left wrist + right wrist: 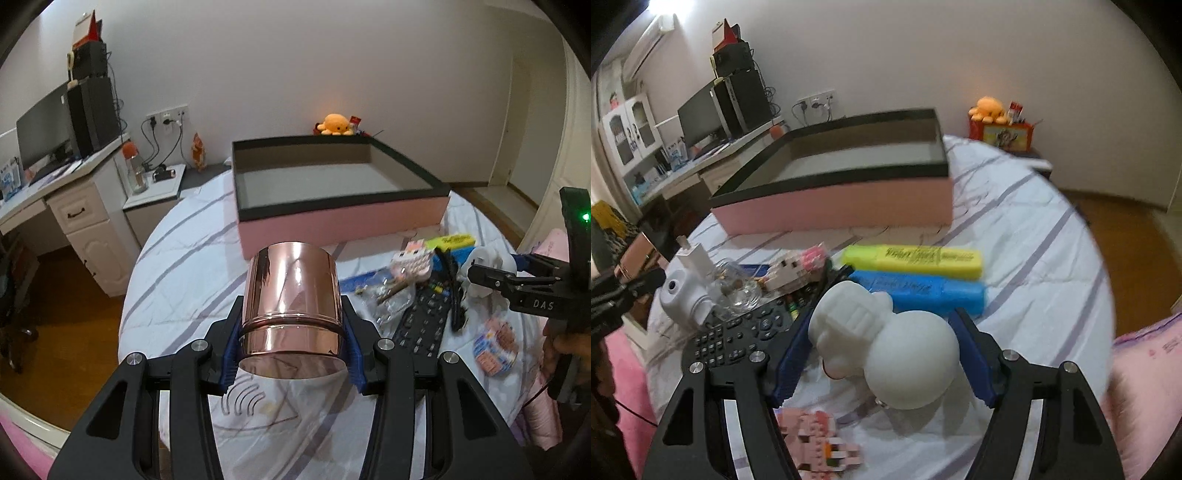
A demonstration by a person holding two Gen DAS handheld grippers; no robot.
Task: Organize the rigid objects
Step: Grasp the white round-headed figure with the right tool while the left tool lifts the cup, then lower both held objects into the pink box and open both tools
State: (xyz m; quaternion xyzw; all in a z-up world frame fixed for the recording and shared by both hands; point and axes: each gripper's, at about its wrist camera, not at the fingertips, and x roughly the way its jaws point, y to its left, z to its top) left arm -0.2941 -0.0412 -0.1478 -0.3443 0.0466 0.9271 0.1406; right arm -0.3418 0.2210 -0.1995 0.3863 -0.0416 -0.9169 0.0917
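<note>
A shiny rose-gold metal cup (pixel 291 291) hangs above the striped bedsheet, and my left gripper (pixel 291 314) is shut on it, blue pads pressed to both its sides. Behind it stands a wide pink box (pixel 343 221) with a black rim, and nothing shows inside it. In the right wrist view a white figurine (pixel 886 347) lies on the sheet between the fingers of my right gripper (pixel 890 302). Both blue pads lie against its sides. The pink box (pixel 842 210) sits beyond it. My right gripper (pixel 476 275) also shows at the right of the left wrist view.
A yellow highlighter (pixel 912 258) and a blue highlighter (pixel 919 291) lie ahead of the figurine. To its left are a black remote (pixel 738 332), a white toy camera (pixel 683 299), a clear bag (pixel 738 288) and block figures (pixel 820 439). A tape roll (pixel 495 347) lies nearby. A desk (pixel 85 206) stands left of the bed.
</note>
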